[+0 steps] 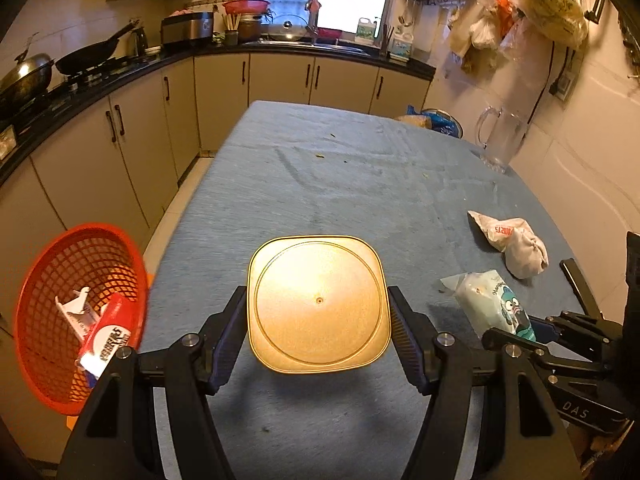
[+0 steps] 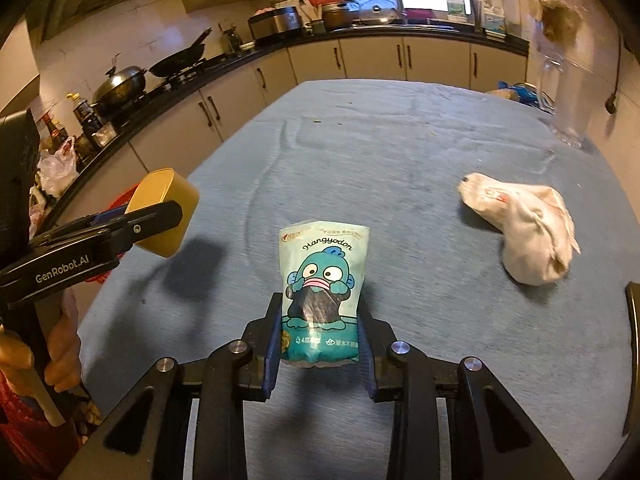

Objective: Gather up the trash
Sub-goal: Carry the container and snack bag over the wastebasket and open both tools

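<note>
My left gripper (image 1: 318, 328) is shut on a yellow square plastic tub (image 1: 318, 304), held bottom-up above the blue tablecloth (image 1: 340, 168); from the right wrist view the same yellow tub (image 2: 168, 204) hangs at the left in that gripper (image 2: 156, 220). My right gripper (image 2: 320, 328) is shut on a teal cartoon tissue pack (image 2: 322, 280), lifted a little off the cloth; that pack (image 1: 494, 304) also shows at the right of the left wrist view. A crumpled white bag (image 2: 532, 232) lies on the cloth to the right. A red mesh basket (image 1: 76, 312) holding wrappers sits off the table's left edge.
A clear glass jug (image 1: 500, 136) stands at the table's far right by the wall. Cabinets and a dark counter with wok (image 1: 92, 52) and pots run along the left and back. A person's hand (image 2: 60, 360) grips the left handle. A dark chair back (image 2: 632, 360) edges the right.
</note>
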